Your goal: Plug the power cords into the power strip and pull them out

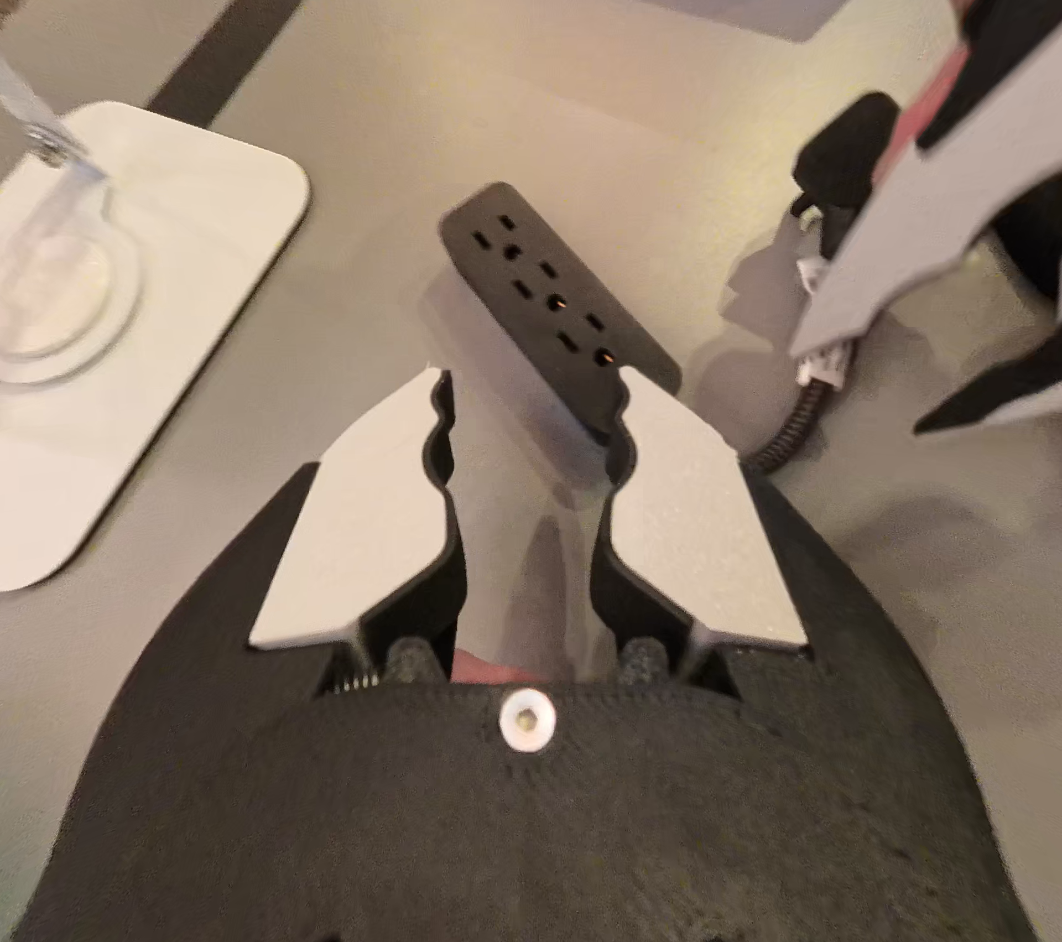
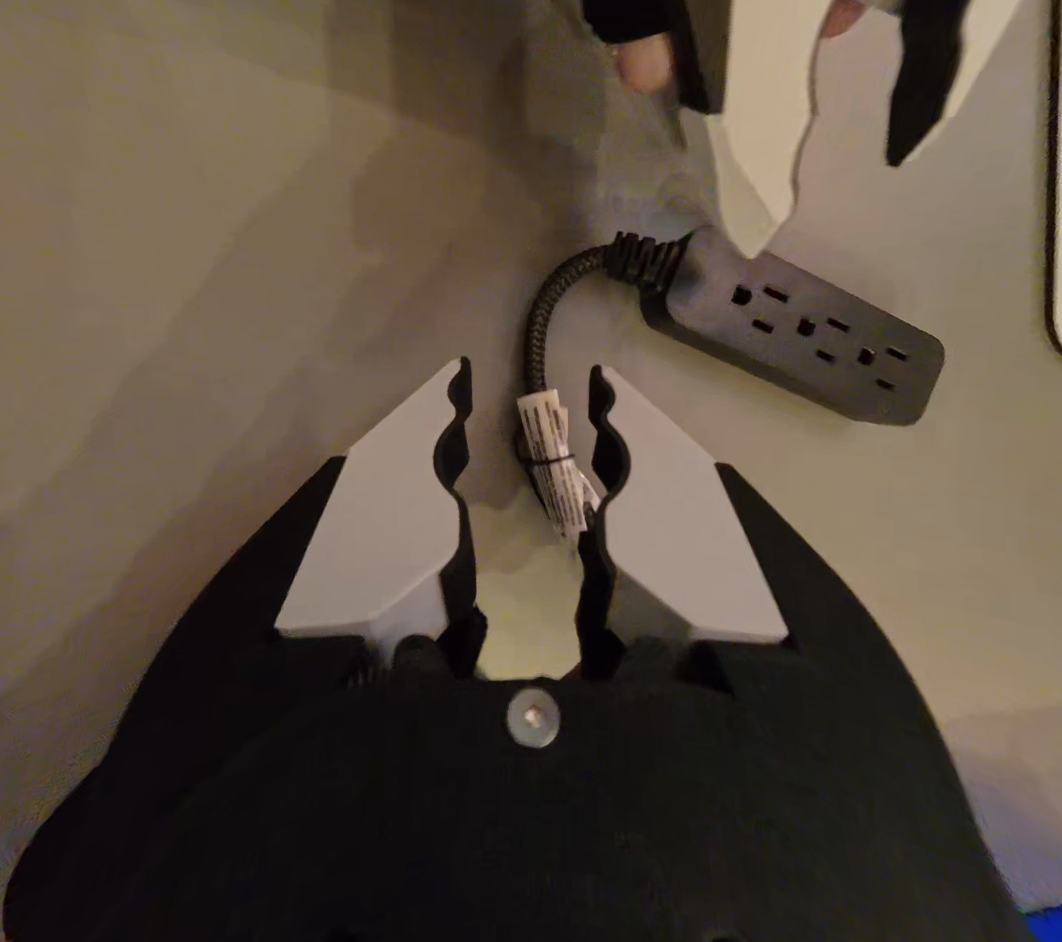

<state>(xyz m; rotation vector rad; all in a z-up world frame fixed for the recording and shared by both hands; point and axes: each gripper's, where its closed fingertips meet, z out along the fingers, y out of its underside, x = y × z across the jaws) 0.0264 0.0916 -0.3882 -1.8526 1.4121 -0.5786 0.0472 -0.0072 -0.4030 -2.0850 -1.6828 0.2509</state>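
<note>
Black power strip point(image 1: 551, 299) lies just ahead of the spread left tool point(image 1: 531, 374) — right tool point(image 2: 531, 374) spread too.

White mat point(image 1: 189, 248) (glass point(image 1: 54, 282) atop) on table point(image 1: 460, 69).

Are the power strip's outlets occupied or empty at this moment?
Empty. All three outlets on the power strip show bare slots in both wrist views, with no plug seated. Only its own braided cord leaves one end.

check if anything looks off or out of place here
Nothing looks damaged or spilled. The power strip lies flat on the table with all three outlets empty. The only untidy detail is a white tag tied to its braided cord, lying between the open right gripper fingers.
</note>
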